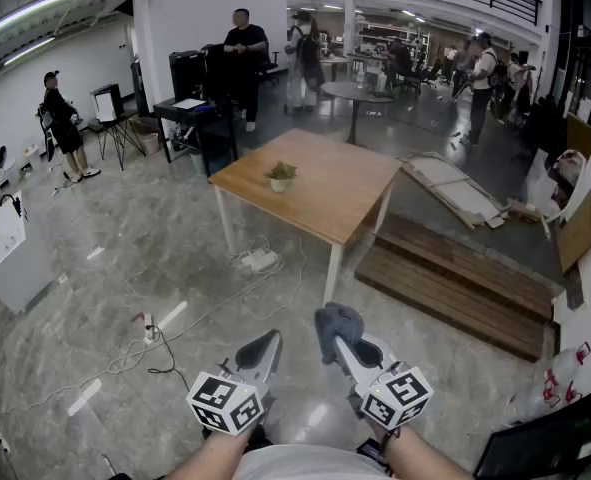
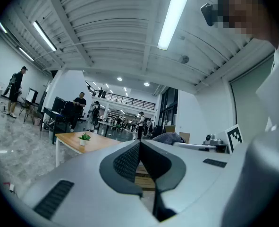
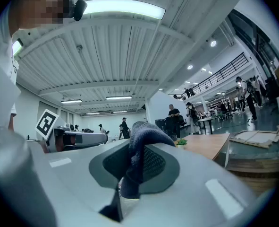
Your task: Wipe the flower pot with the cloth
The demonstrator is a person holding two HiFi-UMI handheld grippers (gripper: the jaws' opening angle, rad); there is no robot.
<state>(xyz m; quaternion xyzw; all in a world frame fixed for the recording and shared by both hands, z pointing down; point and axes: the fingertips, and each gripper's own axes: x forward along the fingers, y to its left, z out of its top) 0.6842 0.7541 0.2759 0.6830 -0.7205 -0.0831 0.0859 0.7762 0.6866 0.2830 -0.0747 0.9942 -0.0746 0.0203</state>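
Note:
A small white flower pot (image 1: 281,177) with a green plant stands on a wooden table (image 1: 335,193) well ahead of me; it also shows as the pot (image 2: 84,138) far off in the left gripper view and the pot (image 3: 181,142) in the right gripper view. My right gripper (image 1: 341,340) is shut on a dark blue-grey cloth (image 1: 336,325), which drapes over the jaws as the cloth (image 3: 138,152). My left gripper (image 1: 266,346) is shut with nothing in it, its pads (image 2: 130,161) pressed together. Both grippers are held low and far from the table.
A power strip (image 1: 258,260) and cables (image 1: 140,353) lie on the marble floor between me and the table. Wooden pallets (image 1: 455,280) and boards (image 1: 453,188) sit to the table's right. A white cabinet (image 1: 10,258) stands at left. Several people stand at the back.

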